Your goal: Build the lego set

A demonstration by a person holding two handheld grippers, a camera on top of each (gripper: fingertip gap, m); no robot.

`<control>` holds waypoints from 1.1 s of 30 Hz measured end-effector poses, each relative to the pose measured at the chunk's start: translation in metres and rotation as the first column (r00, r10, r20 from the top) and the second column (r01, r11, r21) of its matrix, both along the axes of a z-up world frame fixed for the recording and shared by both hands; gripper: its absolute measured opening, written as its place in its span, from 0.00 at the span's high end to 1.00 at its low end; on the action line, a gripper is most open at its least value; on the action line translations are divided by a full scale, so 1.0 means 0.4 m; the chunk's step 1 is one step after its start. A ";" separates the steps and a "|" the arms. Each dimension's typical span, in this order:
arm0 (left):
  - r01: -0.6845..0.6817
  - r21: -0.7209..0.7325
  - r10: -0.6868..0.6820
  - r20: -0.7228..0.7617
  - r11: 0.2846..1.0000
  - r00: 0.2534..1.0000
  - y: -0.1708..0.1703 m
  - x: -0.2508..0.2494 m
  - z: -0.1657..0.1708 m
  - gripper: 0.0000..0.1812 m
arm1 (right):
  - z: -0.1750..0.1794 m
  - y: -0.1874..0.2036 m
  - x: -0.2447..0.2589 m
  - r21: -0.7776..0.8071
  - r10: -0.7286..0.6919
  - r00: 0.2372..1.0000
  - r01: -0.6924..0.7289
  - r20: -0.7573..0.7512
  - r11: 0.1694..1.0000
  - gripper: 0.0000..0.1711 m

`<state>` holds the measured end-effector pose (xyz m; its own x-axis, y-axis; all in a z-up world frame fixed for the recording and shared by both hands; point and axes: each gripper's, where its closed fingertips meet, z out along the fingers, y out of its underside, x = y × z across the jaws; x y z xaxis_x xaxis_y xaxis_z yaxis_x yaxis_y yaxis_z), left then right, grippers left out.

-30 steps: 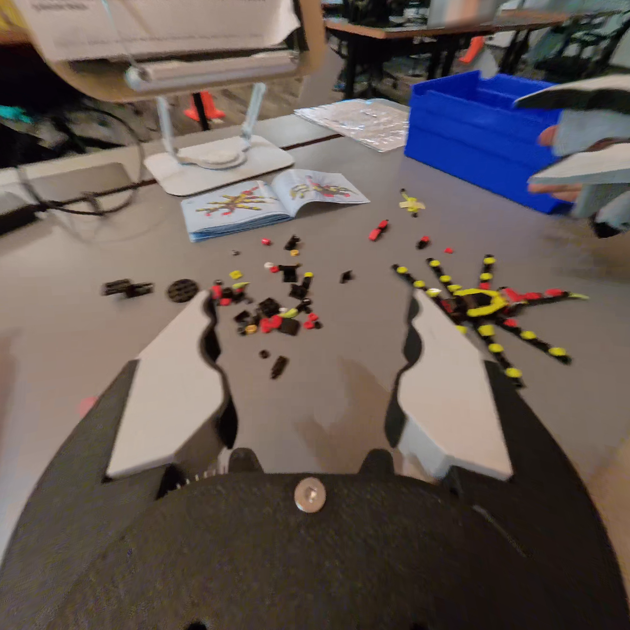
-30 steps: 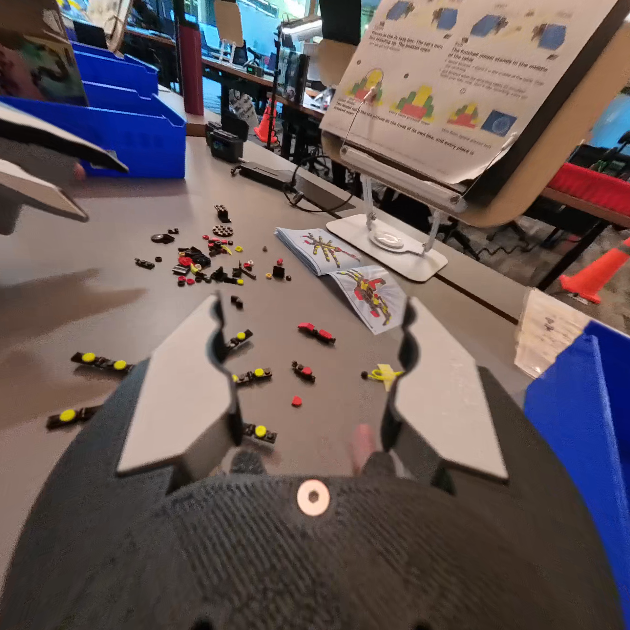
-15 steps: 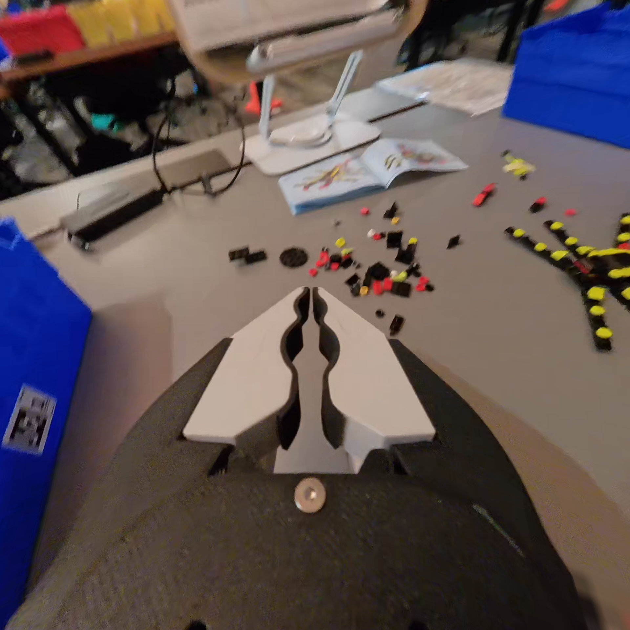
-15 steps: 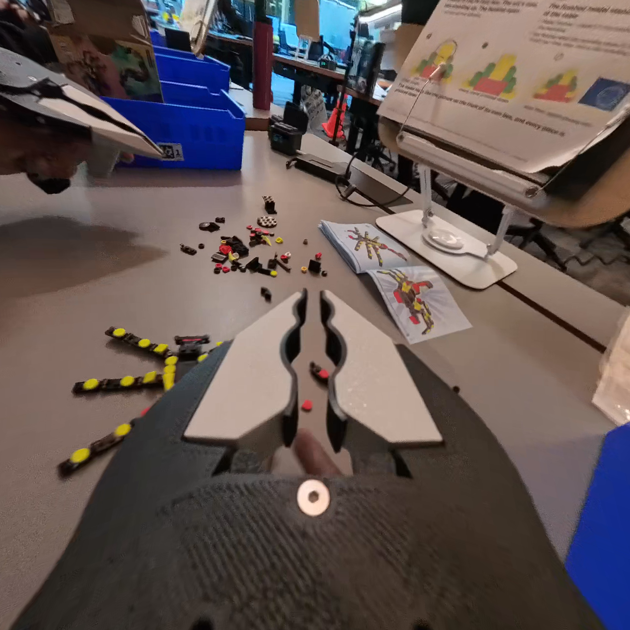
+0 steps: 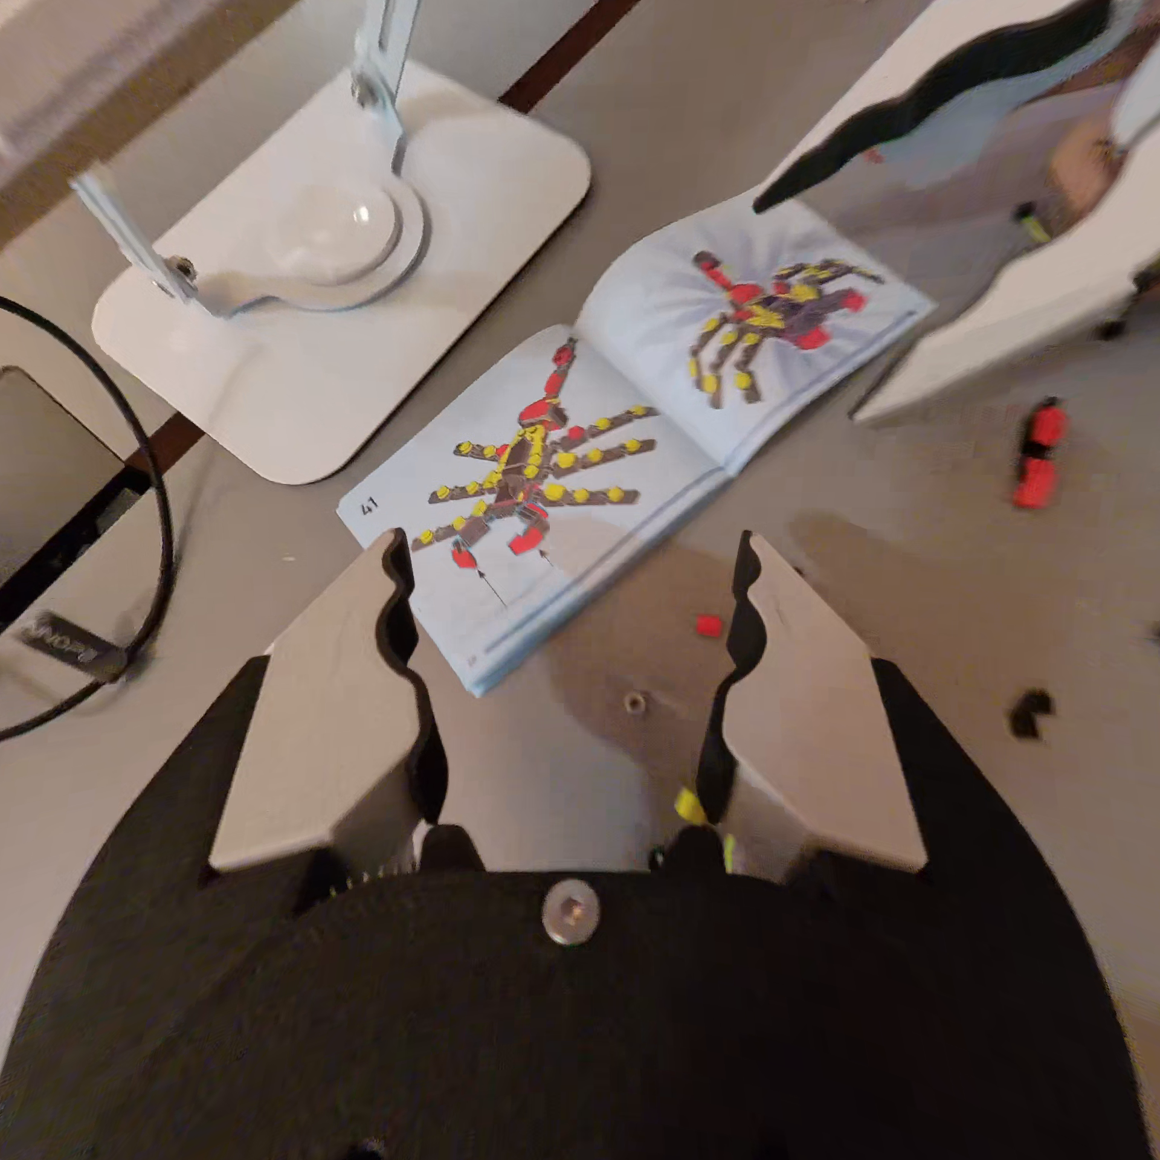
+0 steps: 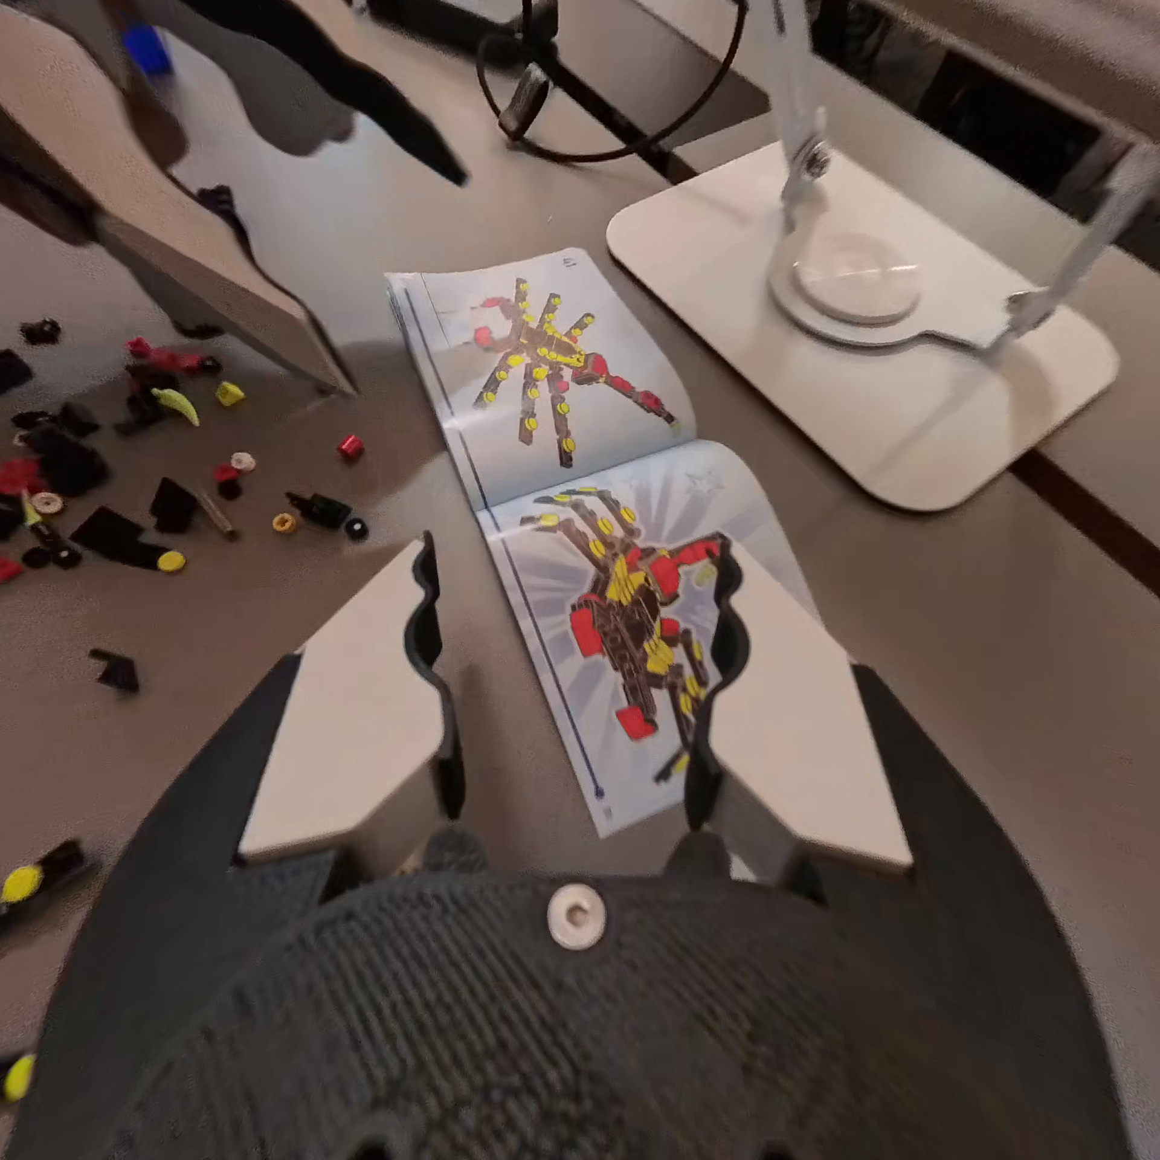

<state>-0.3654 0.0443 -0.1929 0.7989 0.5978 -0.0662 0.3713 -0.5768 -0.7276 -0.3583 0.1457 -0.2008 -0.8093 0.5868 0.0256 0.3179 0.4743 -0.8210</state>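
- Left wrist view: left gripper jaws spread, empty, above the near corner of the open instruction booklet on the grey table. White stand base lies beyond the booklet.
- Right wrist view: right gripper jaws spread, empty, over the booklet's near page. Loose lego pieces lie scattered left of the booklet.
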 end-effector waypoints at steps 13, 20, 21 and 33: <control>0.071 -0.104 -0.052 0.174 0.992 0.983 0.006 0.013 -0.123 0.42 | -0.088 0.032 -0.082 0.101 0.033 0.992 -0.046 0.123 0.994 0.55; 0.024 -0.078 -0.012 0.159 0.997 0.987 -0.004 -0.008 -0.096 0.42 | -0.043 0.031 -0.065 0.129 0.041 0.997 -0.049 0.059 0.990 0.51; 0.016 -0.086 -0.006 0.122 0.996 0.993 -0.019 -0.008 -0.073 0.42 | -0.005 0.028 -0.053 0.104 0.045 0.998 -0.049 0.031 0.993 0.50; -0.394 0.403 0.395 0.087 0.826 0.915 -0.402 0.198 0.062 0.42 | 0.242 0.097 0.276 -0.359 -0.033 0.999 0.021 -0.026 0.933 0.48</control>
